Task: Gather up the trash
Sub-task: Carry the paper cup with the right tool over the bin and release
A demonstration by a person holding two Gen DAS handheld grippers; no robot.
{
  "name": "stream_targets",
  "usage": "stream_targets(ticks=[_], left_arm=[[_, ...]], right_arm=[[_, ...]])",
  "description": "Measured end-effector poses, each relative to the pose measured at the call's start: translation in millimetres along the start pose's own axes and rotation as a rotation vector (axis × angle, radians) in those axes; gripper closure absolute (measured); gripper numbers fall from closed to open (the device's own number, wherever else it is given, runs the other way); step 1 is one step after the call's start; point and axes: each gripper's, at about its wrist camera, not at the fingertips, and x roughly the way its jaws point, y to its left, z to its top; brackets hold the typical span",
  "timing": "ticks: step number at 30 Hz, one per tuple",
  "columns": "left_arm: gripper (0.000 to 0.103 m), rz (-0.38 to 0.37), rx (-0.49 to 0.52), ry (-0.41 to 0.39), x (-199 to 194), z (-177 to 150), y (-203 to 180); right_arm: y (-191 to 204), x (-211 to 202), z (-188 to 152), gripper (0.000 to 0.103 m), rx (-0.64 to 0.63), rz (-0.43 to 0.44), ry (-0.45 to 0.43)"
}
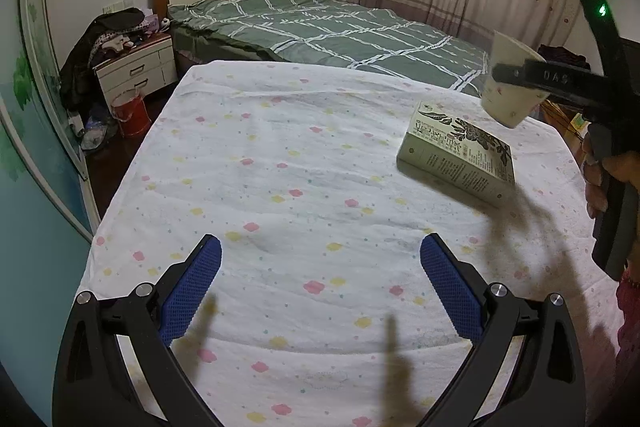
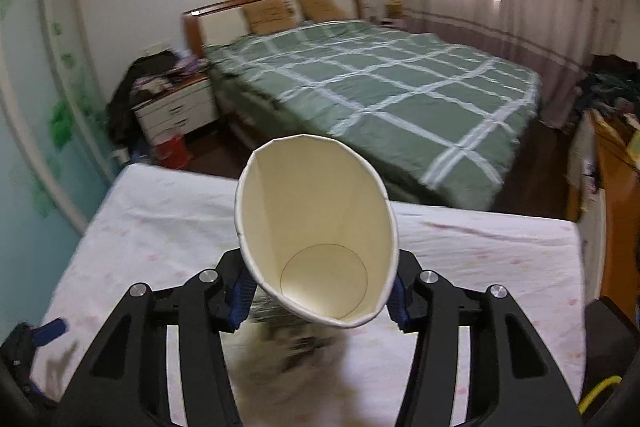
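Right gripper [image 2: 320, 291]: your fingers are clenched on the cup [image 2: 316, 239], one blue pad pressed to each side of its wall, squeezing the mouth into an oval.
Cup: lifted clear of the desk, tipped so the open mouth faces your right camera; the inside is bare and you can see down to the round bottom. In the left view it hangs at the right edge of the frame [image 1: 510, 87], above and just right of the book.
Left gripper [image 1: 320, 267]: released, its blue fingers spread wide at the bottom of the frame, with only cloth between them.
Desk [image 1: 280, 167]: covered by a white cloth with small pink and yellow flowers, filling the middle of both views.
Book [image 1: 460, 155]: lies flat on the cloth, right of centre in the left view; in the right view it is only a blur under the cup.
Bed [image 2: 380, 87]: green checked cover, in the upper middle beyond the desk.
Red bucket [image 1: 130, 113]: on the floor, left of the desk.
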Motion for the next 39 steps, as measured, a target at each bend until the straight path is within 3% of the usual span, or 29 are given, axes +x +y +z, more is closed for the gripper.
stream_targets(ticks=[5, 9, 15, 22, 26, 33, 36, 39], left_arm=[[0.005, 0.008, 0.012, -0.035, -6.3, 1.9, -2.8], [0.005, 0.021, 0.022, -0.064, -11.3, 3.3, -3.1], [0.005, 0.035, 0.009, -0.082, -14.5, 6.9, 1.5], [0.005, 0.046, -0.011, -0.114, -22.3, 7.4, 6.6], [0.005, 0.043, 0.002, -0.124, -23.1, 6.7, 4.7], [0.005, -0.031, 0.124, -0.070, -16.3, 2.2, -26.7], [0.005, -0.045, 0.155, -0.073, -23.2, 2.8, -42.7], [0.005, -0.063, 0.173, -0.062, -30.5, 6.1, -56.6]], right_arm=[[-7.3, 16.1, -11.3, 0.052, -0.007, -0.051, 0.034], [-8.0, 19.7, -21.8, 0.052, 0.007, -0.026, 0.068], [2.3, -13.1, -43.6, 0.052, 0.011, 0.052, 0.083], [40.9, -67.0, -83.9, 0.052, -0.026, 0.207, 0.118], [47.0, -102.6, -101.7, 0.052, -0.024, 0.244, 0.086], [-24.9, -179.2, -134.4, 0.052, 0.087, 0.172, -0.007], [-79.6, -211.7, -159.1, 0.052, 0.166, 0.099, -0.024], [-140.4, -239.6, -189.7, 0.052, 0.237, -0.044, -0.020]])
